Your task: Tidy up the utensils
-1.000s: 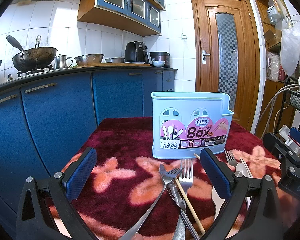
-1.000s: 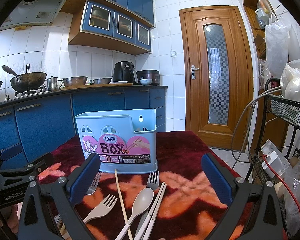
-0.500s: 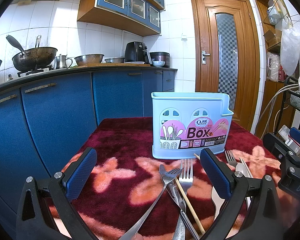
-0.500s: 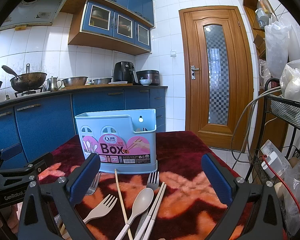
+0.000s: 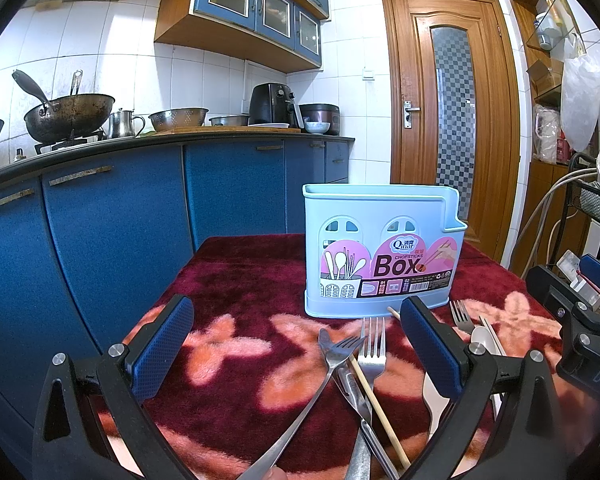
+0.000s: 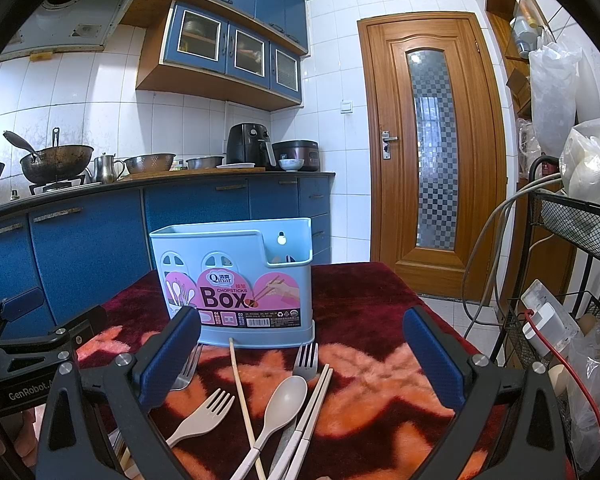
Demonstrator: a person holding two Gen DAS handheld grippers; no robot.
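Only the right wrist view shows the beige spoon (image 6: 286, 394) between the wide-apart right gripper (image 6: 300, 344), while the left gripper (image 5: 298, 332), equally spread, hovers level over steel forks (image 5: 372, 354) before the chopsticks box (image 5: 382, 248).

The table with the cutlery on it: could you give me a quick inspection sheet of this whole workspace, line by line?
Surface: red floral cloth covers the table.
Job's things: blue utensil box stands upright; metal forks, beige spoon, beige fork, single chopstick and chopstick pair lie loose in front of it.
Clutter: nothing seen on the cloth besides these.
Grippers: left gripper and right gripper both open, holding nothing.
Cables: grey cables hang by the wire rack.
Surroundings: blue cabinets, wok on the stove, wooden door.
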